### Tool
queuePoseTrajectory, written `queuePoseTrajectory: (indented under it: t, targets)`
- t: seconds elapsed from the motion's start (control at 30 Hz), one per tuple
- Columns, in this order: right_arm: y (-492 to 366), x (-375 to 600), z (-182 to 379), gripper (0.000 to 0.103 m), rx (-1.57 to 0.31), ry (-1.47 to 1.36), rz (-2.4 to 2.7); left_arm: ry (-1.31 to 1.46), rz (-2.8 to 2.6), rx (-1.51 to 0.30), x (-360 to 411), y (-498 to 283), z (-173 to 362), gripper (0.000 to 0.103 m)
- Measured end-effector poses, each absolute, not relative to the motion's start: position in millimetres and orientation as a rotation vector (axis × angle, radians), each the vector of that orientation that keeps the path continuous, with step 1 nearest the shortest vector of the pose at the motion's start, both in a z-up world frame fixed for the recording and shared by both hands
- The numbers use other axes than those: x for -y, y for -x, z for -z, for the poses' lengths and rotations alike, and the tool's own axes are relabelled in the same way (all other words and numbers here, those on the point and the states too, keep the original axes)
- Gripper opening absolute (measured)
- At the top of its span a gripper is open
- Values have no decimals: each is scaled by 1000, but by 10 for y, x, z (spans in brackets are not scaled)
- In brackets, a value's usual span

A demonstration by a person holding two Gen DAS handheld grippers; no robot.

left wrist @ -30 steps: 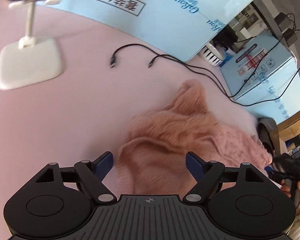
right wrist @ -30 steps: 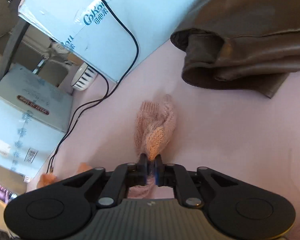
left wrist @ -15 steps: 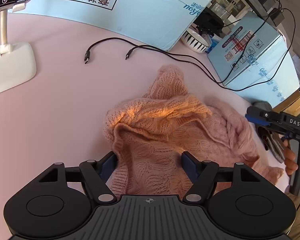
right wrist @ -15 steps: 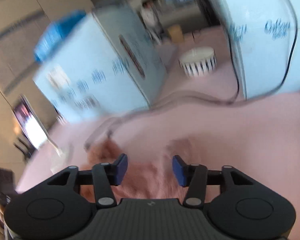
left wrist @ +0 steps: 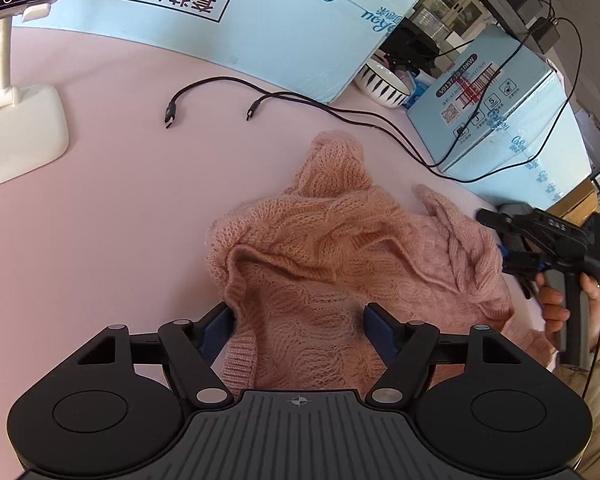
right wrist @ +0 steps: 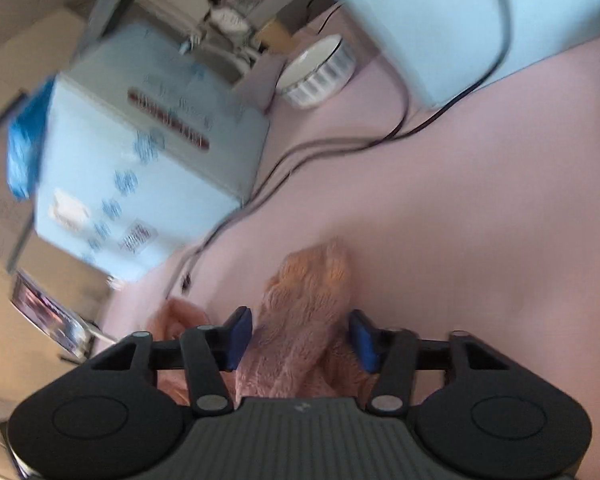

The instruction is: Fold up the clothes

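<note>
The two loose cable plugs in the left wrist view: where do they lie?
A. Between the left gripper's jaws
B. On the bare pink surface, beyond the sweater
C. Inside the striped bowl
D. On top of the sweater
B: both cable plugs rest on the pink surface, clear of the sweater, which lies nearer the camera.

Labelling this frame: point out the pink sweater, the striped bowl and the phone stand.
pink sweater (left wrist: 320, 248): left wrist view, on the bunched knit in the middle.
striped bowl (left wrist: 382, 82): left wrist view, on its outer wall.
phone stand (left wrist: 24, 132): left wrist view, on its white base.
</note>
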State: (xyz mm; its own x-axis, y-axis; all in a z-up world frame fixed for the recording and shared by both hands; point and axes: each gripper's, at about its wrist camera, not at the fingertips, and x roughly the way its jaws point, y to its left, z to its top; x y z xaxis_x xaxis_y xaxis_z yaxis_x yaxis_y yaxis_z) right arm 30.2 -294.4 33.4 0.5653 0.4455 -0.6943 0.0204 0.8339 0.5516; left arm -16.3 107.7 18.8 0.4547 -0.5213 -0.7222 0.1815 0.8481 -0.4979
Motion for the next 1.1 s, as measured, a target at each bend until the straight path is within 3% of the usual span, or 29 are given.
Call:
queuePoseTrajectory:
  t: [0.07, 0.27, 0.43, 0.47, 0.5, 0.57, 0.8, 0.93, 1.1]
  targets:
    - [-231, 2847, -440, 9, -868, -446, -179, 388, 444, -1015, -1090, 159, -188, 73]
    - [298, 2535, -1052, 10, -509, 85, 245, 388, 442, -1011, -1089, 166, -185, 73]
    - [268, 2046, -912, 16, -593, 312, 122, 373, 436, -996, -1058, 185, -178, 73]
    - [257, 1817, -747, 22, -641, 353, -19, 373, 435, -994, -1055, 188, -178, 73]
    - [282, 1734, -674, 32, -675, 341, -123, 371, 436, -991, -1054, 192, -176, 73]
    - [383, 1604, -549, 42, -739, 274, -347, 372, 439, -988, -1060, 195, -172, 73]
    - [774, 2117, -888, 66, -574, 100, -681, 383, 450, -997, -1085, 174, -169, 73]
    - [399, 2718, -969, 65, -637, -189, -400, 375, 453, -991, -1077, 186, -167, 73]
    - [35, 2733, -788, 52, -705, -139, -356, 376, 454, -989, -1071, 188, -165, 74]
